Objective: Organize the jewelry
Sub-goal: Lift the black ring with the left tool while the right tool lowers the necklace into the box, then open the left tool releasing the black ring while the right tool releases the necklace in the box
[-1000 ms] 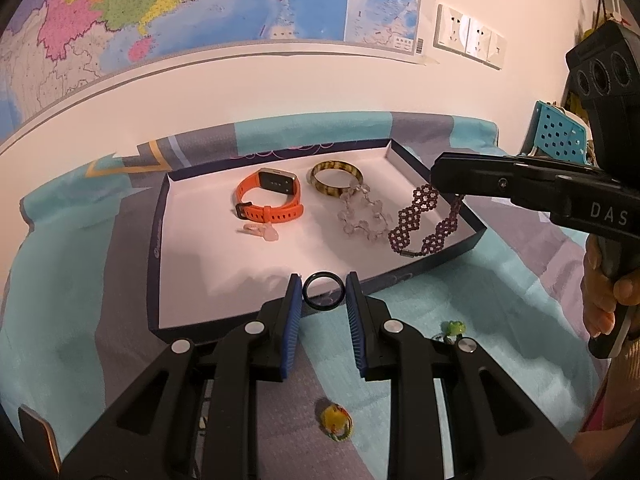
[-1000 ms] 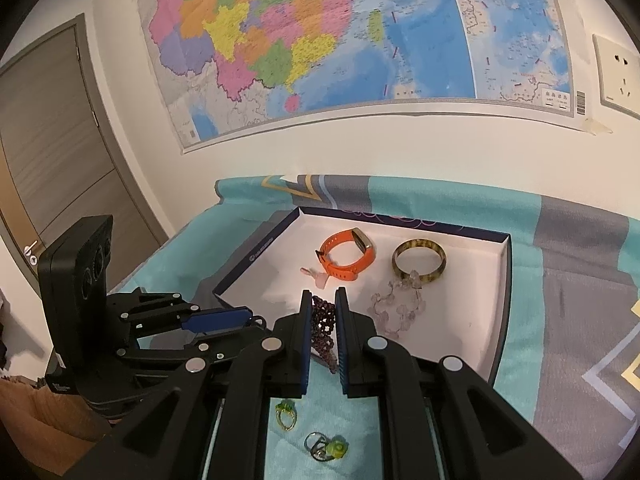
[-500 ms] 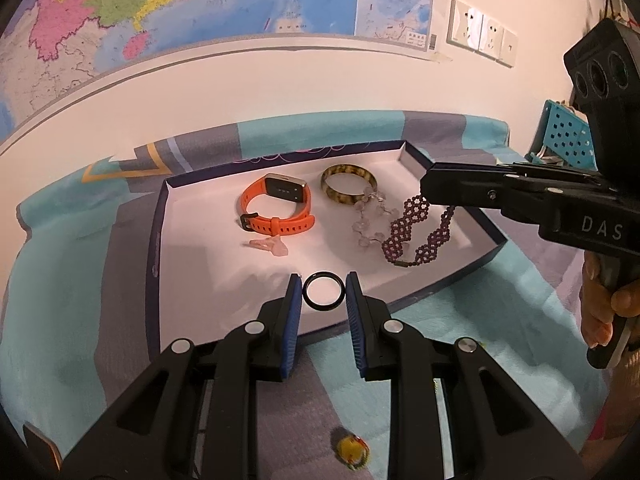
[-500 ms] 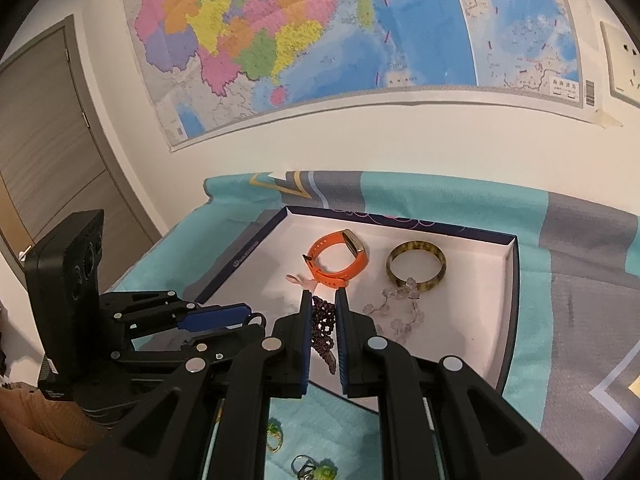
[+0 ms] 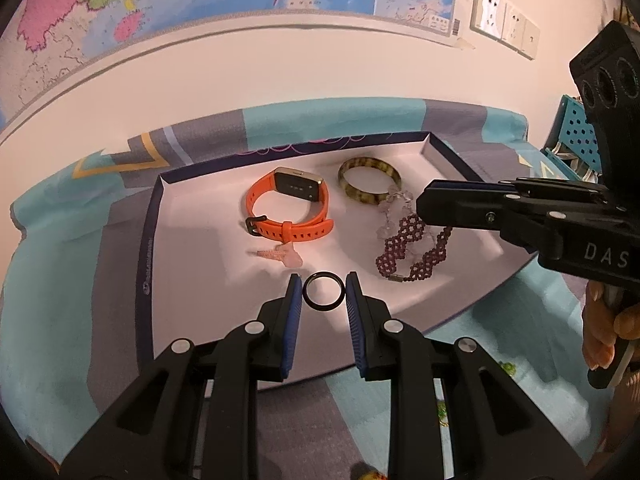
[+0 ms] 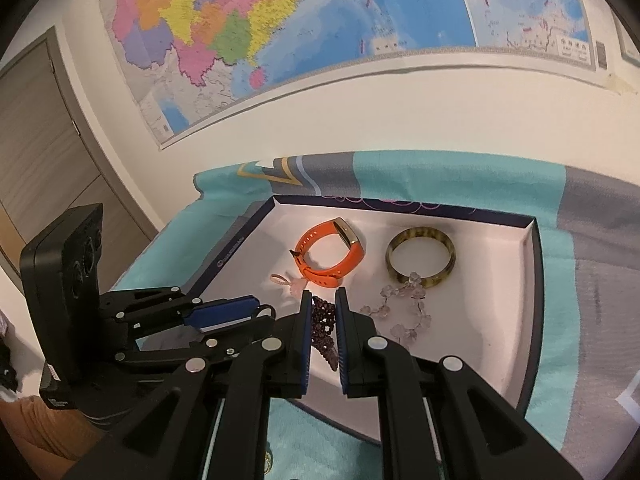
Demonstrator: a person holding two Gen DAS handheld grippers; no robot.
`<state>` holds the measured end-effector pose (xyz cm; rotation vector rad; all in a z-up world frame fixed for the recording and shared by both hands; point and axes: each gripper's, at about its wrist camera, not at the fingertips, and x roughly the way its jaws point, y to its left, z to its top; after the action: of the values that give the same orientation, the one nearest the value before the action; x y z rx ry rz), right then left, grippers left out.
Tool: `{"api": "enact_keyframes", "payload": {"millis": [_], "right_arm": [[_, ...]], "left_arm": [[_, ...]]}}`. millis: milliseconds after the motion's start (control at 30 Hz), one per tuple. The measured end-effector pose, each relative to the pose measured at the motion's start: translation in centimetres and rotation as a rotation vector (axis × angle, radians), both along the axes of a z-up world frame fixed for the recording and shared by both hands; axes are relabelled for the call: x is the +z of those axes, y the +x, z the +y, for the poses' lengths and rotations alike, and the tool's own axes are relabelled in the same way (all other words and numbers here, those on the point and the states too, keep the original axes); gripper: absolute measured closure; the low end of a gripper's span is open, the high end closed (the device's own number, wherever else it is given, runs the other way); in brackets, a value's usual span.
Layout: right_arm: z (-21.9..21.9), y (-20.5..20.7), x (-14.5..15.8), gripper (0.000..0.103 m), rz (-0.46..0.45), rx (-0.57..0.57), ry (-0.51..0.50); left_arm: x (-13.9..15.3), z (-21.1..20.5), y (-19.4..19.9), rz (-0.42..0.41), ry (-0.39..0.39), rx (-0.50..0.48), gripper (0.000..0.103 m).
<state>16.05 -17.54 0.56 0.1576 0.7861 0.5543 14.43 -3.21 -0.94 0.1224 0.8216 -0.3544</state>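
Observation:
My left gripper [image 5: 323, 285] is shut on a thin black ring [image 5: 323, 309], held over the near part of a white tray with a dark blue rim [image 5: 149, 264]. My right gripper [image 6: 323, 303] is shut on a dark red beaded bracelet [image 6: 321, 330]. In the left wrist view that bracelet [image 5: 412, 252] hangs from the right gripper [image 5: 425, 205] down toward the tray floor. In the tray lie an orange watch [image 5: 292, 232], a tortoiseshell bangle [image 5: 362, 199], a clear crystal bracelet [image 6: 400, 322] and a small pink charm [image 5: 280, 255].
The tray rests on a teal and grey cloth [image 5: 60, 280] against a wall with a map. Small green rings [image 5: 507, 368] lie on the cloth near the tray's front right. A teal perforated basket [image 5: 580, 136] stands at the right. A person's hand [image 5: 600, 340] grips the right handle.
Both grippers have moved forward and down over the tray. The black ring is now above the tray floor, and the beaded bracelet has come down beside the crystal bracelet.

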Motion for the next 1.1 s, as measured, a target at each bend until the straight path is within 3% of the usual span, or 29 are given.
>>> {"api": "enact_keyframes", "payload": {"millis": [333,667,733,800,900,967,1033,1100], "right_arm": [[-1.2,1.5,-1.8,0.092,0.051,-0.061,0.0],[-1.1,1.7,-2.6,0.09,0.053,-0.093,-0.066],[-1.2,1.6,-2.7,0.084,0.052,-0.097,-0.076],[-1.3,1.3,-2.7,0.083,0.049,-0.103,-0.085],[-1.5,0.8,-2.5,0.08,0.039,-0.112,-0.091],[-1.8,0.4,-2.2,0.074,0.031,-0.121,-0.091],[-2.2,-0.3,-1.8,0.064,0.014,-0.129,-0.083],[-2.5,-1.1,-1.3,0.064,0.003,-0.125,-0.079]], "left_arm": [[-1.6,-0.1,1.5,0.044,0.005,0.016,0.08],[-2.1,-0.1,1.9,0.055,-0.001,0.018,0.079],[-2.2,0.0,2.0,0.061,-0.011,0.013,0.072],[-2.0,0.2,1.9,0.05,-0.005,0.027,0.057],[-1.7,0.5,1.7,0.042,-0.018,0.035,0.054],[-1.2,0.9,1.4,0.028,-0.028,0.045,0.045],[-0.4,1.4,0.8,0.005,-0.035,0.053,0.042],[0.2,1.9,0.2,-0.01,-0.045,0.056,0.038]]}}
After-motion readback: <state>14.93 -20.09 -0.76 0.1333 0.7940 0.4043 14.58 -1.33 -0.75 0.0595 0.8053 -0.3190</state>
